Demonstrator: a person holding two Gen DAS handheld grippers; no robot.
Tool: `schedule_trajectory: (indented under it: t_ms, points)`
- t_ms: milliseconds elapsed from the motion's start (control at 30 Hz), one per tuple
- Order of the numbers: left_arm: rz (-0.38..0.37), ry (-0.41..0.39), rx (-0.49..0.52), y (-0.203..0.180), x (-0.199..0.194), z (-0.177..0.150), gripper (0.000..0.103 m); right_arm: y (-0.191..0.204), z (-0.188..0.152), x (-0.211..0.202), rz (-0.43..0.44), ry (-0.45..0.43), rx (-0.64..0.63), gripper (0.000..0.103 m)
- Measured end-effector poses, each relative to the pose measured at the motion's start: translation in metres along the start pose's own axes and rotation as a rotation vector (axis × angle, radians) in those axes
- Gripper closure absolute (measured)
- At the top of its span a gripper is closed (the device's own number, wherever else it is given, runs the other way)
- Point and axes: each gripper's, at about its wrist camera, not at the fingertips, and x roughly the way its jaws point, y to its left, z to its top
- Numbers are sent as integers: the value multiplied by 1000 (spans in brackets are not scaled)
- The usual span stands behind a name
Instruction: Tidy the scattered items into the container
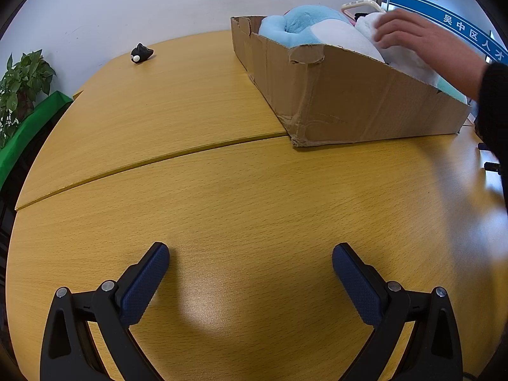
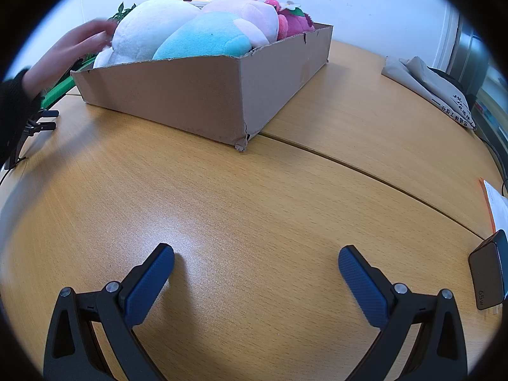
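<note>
The lower parts of the soft toys are hidden behind the walls of the cardboard box (image 1: 365,101), and the person's hand (image 1: 422,39) is blurred and cut off at a dark sleeve (image 1: 495,101) by the frame edge. In the left wrist view, from left to right, a potted plant (image 1: 22,85) half cut by the lens rim, a small black toy with a white tip (image 1: 141,53) lying alone on the far part of the table (image 1: 222,197), and the box with a blue plush (image 1: 304,23) and a white plush (image 1: 397,54) are seen; the hand is laid on the white plush. The small black toy is shown only in this view. In the right wrist view, the hand (image 2: 68,52) is seen at the left against the white plush (image 2: 149,30), followed by the blue plush (image 2: 206,38), a pink plush (image 2: 254,12) and a dark pink plush (image 2: 295,22), all piled above the box (image 2: 197,101) rim; a folded grey bag (image 2: 428,85), papers (image 2: 497,206) and a black charger (image 2: 487,270), partly cut off, are shown only here. The left gripper (image 1: 250,255) is held with its fingers wide apart above bare tabletop, nothing between them. The right gripper (image 2: 256,257) is likewise spread wide and empty, over the table (image 2: 254,190).
</note>
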Motion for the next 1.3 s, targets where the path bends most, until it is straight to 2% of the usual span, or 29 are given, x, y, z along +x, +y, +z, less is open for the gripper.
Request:
schedule_trajectory:
  t_ms: [1300]
  points:
    - [0, 0, 0, -2, 0, 1, 0, 3, -1, -2, 0, -1, 1, 0]
